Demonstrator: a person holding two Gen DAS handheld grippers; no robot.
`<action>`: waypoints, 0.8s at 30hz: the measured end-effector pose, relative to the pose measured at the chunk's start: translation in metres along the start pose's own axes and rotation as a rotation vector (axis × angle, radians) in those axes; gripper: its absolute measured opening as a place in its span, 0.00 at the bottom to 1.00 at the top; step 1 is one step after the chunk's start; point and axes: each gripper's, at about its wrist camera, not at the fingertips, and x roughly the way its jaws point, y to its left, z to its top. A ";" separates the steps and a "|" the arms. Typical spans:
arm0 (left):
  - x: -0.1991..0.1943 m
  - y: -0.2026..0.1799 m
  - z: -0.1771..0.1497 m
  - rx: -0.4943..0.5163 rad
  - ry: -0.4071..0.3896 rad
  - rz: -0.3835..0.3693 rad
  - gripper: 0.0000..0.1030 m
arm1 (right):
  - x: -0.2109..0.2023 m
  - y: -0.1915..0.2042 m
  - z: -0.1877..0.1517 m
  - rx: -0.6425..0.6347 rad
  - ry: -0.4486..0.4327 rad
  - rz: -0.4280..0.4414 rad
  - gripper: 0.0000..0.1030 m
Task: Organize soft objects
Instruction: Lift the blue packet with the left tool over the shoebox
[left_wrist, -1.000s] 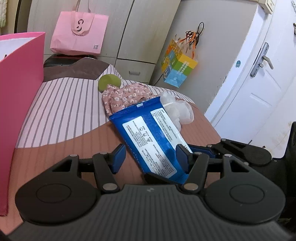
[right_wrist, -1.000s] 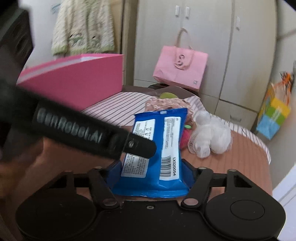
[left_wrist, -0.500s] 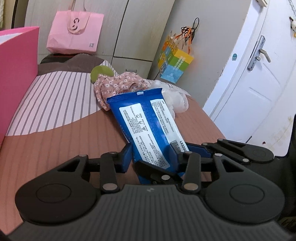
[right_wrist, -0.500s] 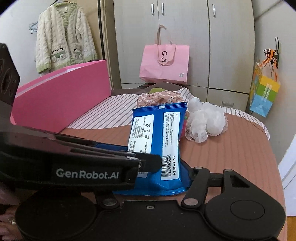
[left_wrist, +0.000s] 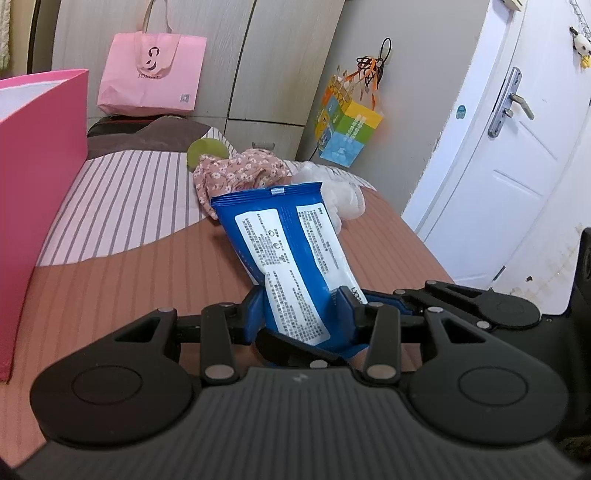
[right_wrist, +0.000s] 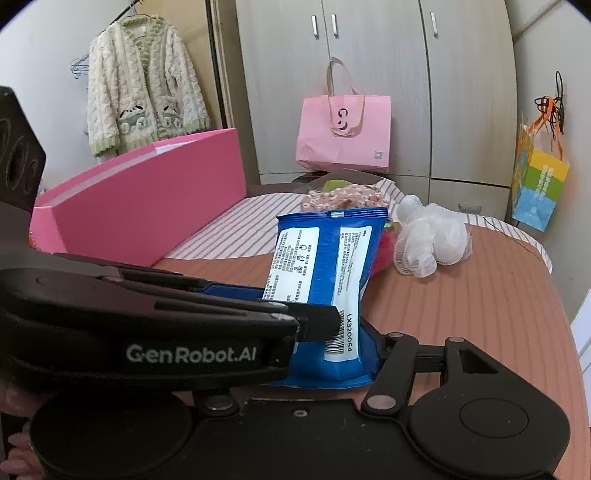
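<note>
Both claws share the blue packet (left_wrist: 286, 254): left claw (left_wrist: 301, 306) pinches its near end, right claw (right_wrist: 332, 343) grips alongside, jaws just loosening; packet's length points toward the bed's (left_wrist: 122, 243) far end.

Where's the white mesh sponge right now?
In the right wrist view the white mesh sponge lies on the bed, right of the blue packet, beside the floral cloth.

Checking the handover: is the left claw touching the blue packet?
Touching. In the left wrist view, the left claw has closed its blue pads against both sides of the blue packet, whose lower end sits pinched between them.
</note>
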 end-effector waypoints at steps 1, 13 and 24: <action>-0.002 0.000 -0.001 -0.003 0.010 0.003 0.39 | -0.003 0.003 0.000 -0.003 0.000 0.004 0.66; -0.038 0.007 -0.017 -0.005 0.079 0.041 0.39 | -0.012 0.045 -0.009 -0.090 0.064 0.032 0.74; -0.083 0.017 -0.020 0.002 0.107 -0.031 0.39 | -0.040 0.063 -0.003 -0.141 0.101 0.114 0.74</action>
